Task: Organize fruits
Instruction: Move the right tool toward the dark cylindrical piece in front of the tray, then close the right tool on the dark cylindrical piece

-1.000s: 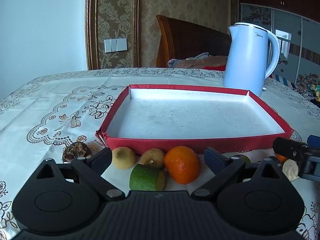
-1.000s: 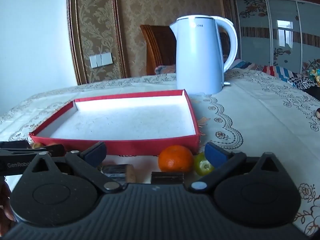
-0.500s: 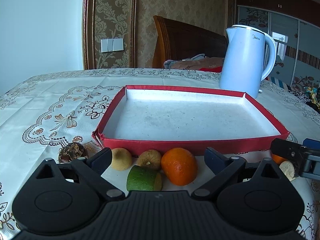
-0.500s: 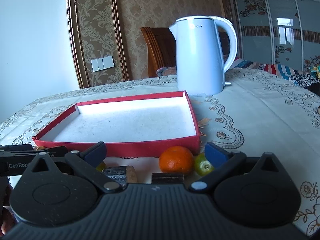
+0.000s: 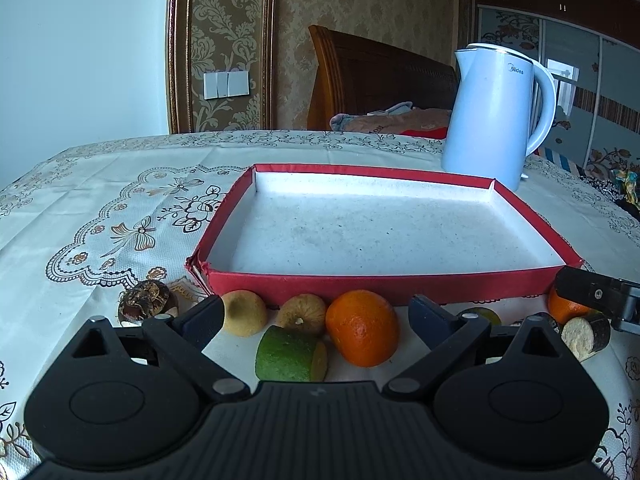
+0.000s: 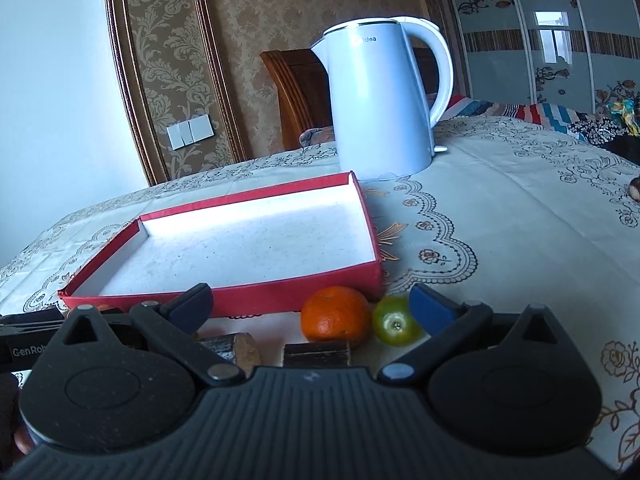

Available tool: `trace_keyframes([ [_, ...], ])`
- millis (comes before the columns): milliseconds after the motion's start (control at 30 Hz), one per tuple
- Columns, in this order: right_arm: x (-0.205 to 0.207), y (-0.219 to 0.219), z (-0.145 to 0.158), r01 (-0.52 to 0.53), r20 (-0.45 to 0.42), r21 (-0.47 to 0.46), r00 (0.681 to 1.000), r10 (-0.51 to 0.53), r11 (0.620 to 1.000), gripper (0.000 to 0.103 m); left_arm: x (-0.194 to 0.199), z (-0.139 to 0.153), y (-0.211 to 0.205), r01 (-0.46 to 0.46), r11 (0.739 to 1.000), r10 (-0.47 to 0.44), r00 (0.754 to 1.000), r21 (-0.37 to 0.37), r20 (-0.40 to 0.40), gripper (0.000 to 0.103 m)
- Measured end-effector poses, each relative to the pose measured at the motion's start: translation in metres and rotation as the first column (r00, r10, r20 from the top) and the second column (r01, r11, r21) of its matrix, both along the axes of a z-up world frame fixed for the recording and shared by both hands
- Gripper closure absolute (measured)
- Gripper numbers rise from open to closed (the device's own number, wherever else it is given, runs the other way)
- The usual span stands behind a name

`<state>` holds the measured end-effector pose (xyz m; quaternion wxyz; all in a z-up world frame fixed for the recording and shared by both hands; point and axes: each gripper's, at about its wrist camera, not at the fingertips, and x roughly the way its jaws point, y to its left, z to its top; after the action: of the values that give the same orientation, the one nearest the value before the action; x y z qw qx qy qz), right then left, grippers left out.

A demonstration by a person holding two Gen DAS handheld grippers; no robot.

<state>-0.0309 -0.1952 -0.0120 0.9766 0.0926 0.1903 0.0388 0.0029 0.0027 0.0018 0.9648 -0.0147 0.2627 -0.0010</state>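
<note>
An empty red tray (image 5: 400, 286) with a white floor lies on the tablecloth; it also shows in the right wrist view (image 6: 296, 294). In front of it lie an orange (image 5: 362, 328), a green cut piece (image 5: 290, 354), two yellowish fruits (image 5: 244, 312) (image 5: 302, 314) and a brown fruit (image 5: 146, 300). My left gripper (image 5: 316, 316) is open and empty, low over these fruits. My right gripper (image 6: 308, 306) is open and empty over a second orange (image 6: 336, 314), a green fruit (image 6: 394, 320) and two dark sugarcane pieces (image 6: 316, 354).
A white kettle (image 5: 496, 116) stands behind the tray's far right corner, and shows in the right wrist view (image 6: 380, 100). A wooden chair (image 5: 380, 76) is behind the table. The other gripper's finger (image 5: 592, 290) reaches in at the right.
Both grippers have risen and tilted slightly, so the tray and fruits sit lower in view. The jaws stay open. The fruits have not moved.
</note>
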Motion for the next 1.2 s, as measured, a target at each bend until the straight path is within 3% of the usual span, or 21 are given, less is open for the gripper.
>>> trace_keyframes([
  [867,0.001,-0.001,-0.001,-0.001,-0.006,0.003,1.0,0.001,1.0,0.0,0.0,-0.002,-0.001,0.007,1.0,-0.007,1.0,0.003,-0.027,0.004],
  [1000,-0.005,-0.018,0.001,-0.011,-0.001,0.077,1.0,0.011,0.997,0.0,0.001,-0.002,0.003,-0.005,1.0,0.004,0.999,-0.014,-0.034,0.004],
  [1200,-0.021,-0.045,0.0,-0.003,-0.04,0.032,0.999,0.004,0.999,0.0,0.002,-0.003,0.002,-0.004,1.0,0.003,0.999,-0.012,-0.035,0.004],
])
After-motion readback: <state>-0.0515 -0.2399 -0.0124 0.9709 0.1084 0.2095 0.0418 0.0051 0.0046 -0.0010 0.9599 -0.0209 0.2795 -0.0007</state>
